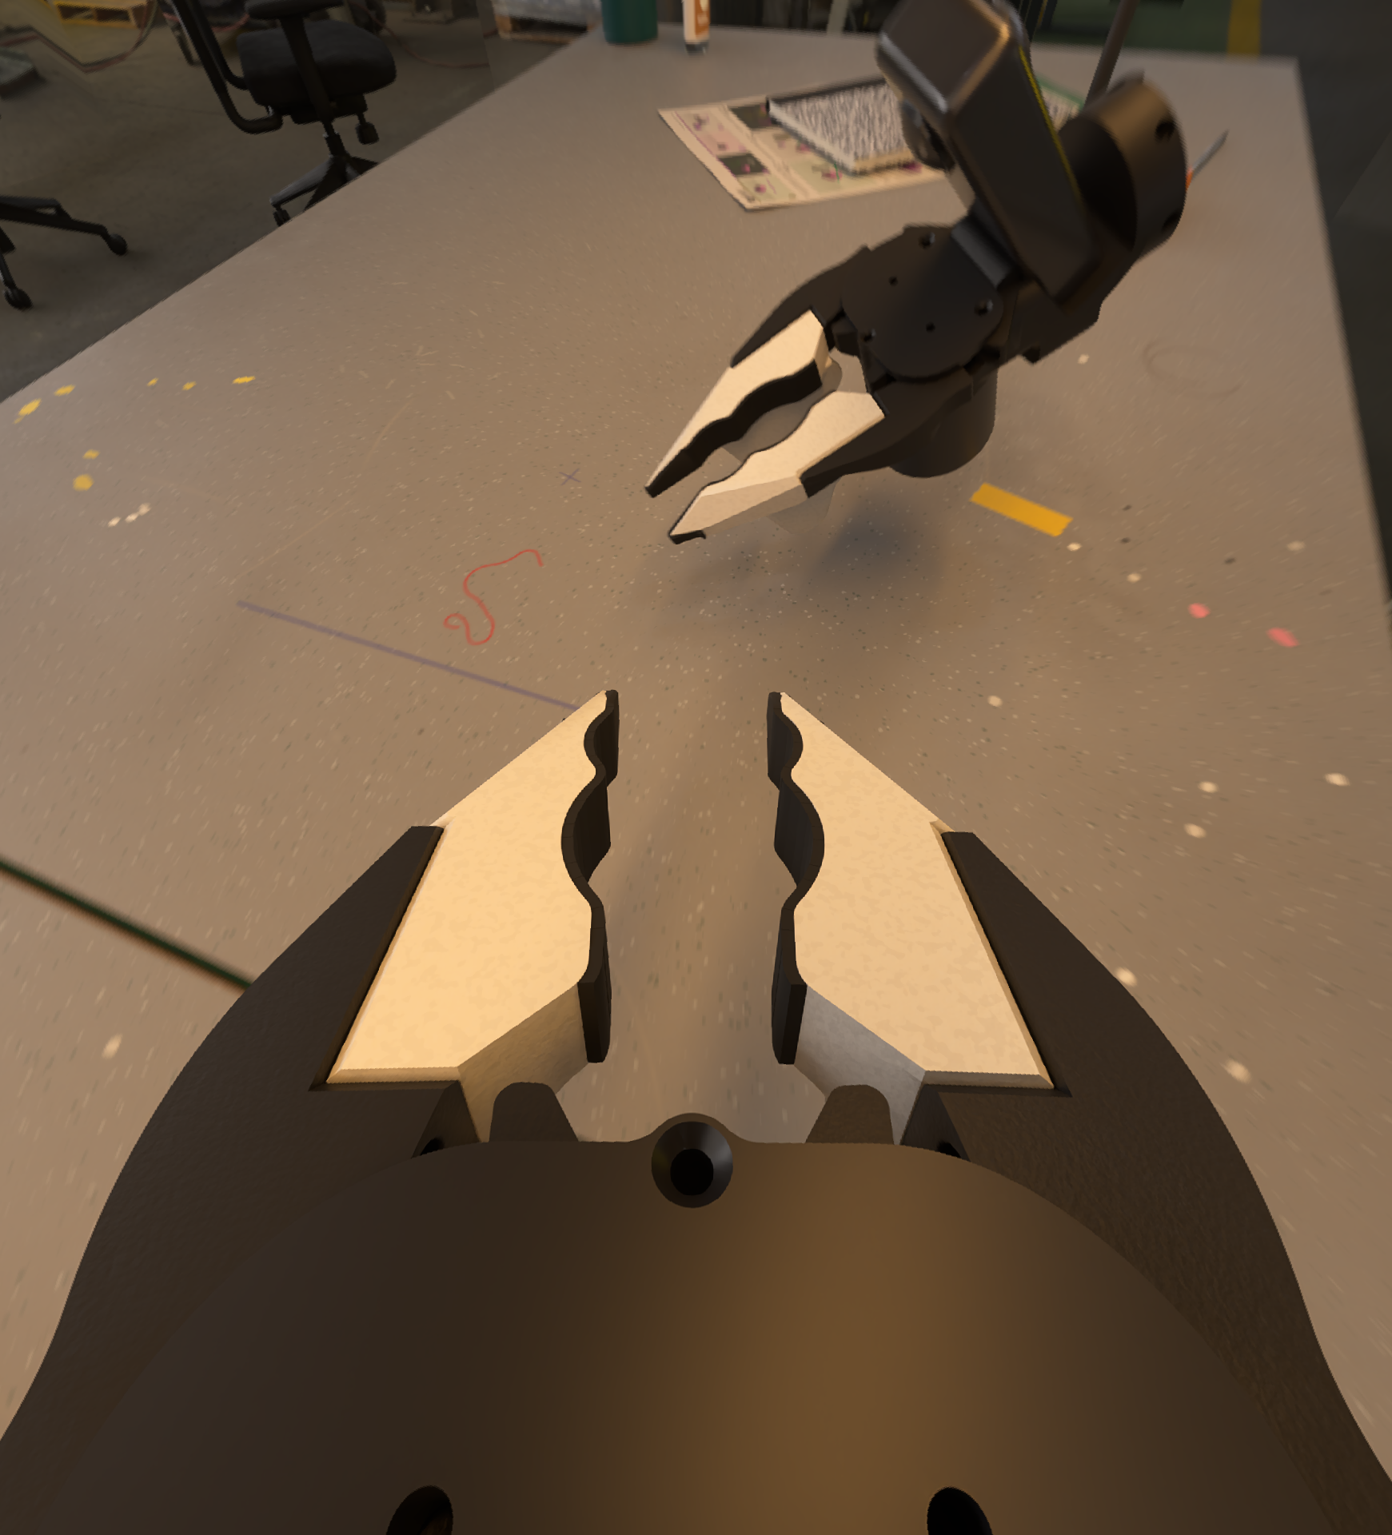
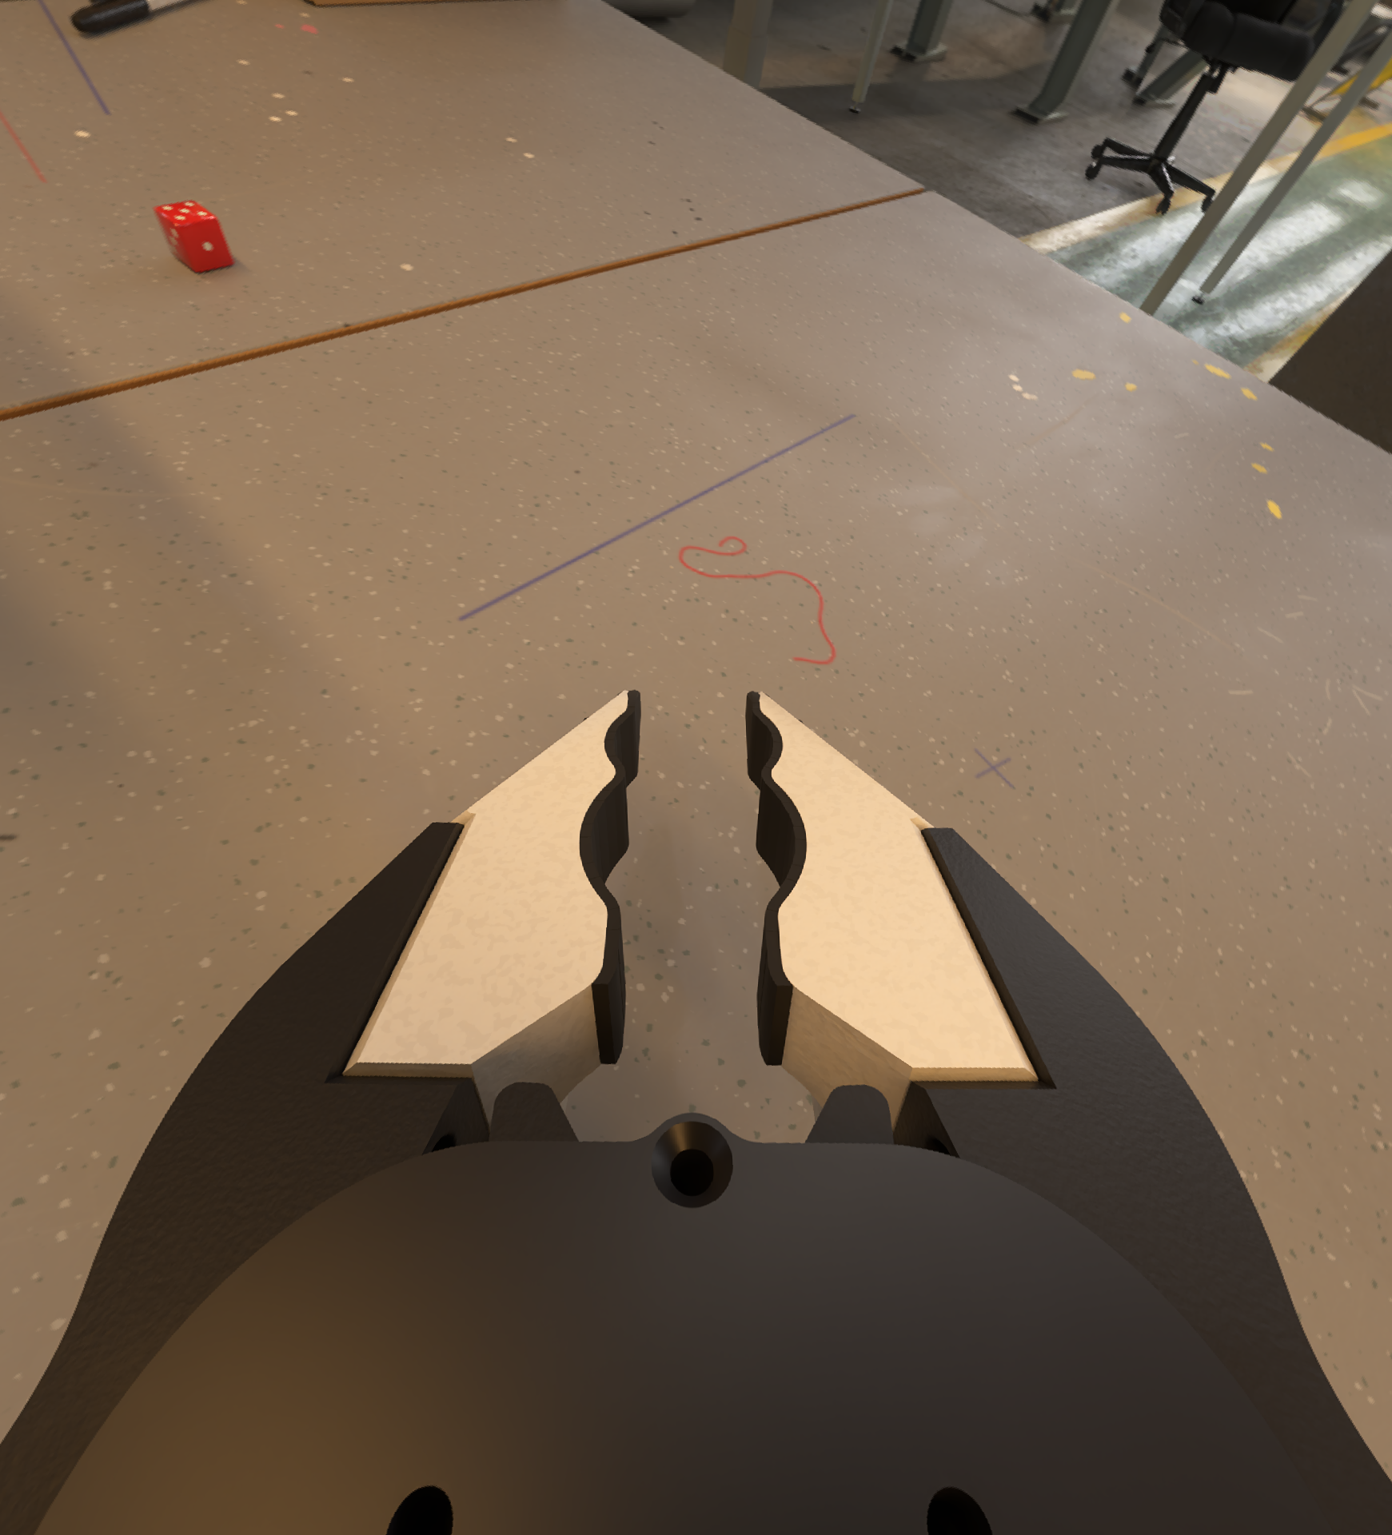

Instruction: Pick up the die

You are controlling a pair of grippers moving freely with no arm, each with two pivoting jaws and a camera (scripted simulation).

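A red die [image 2: 195, 236] with white pips lies on the grey table [image 2: 1091, 747] in the right wrist view, far ahead and to the upper left, beyond a brown seam. My right gripper [image 2: 692, 702] is open and empty, hovering over the table near a red scribble [image 2: 767, 590], well away from the die. It also shows in the left wrist view [image 1: 671, 511], open, tilted down towards the table. My left gripper [image 1: 692, 702] is open and empty above the table. The die is not in the left wrist view.
A printed sheet with a patterned pad [image 1: 808, 141] lies at the far end of the table. A black marker [image 2: 123, 12] lies far beyond the die. Office chairs [image 1: 302, 75] stand off the table's left edge. A yellow tape strip [image 1: 1020, 508] is near the right gripper.
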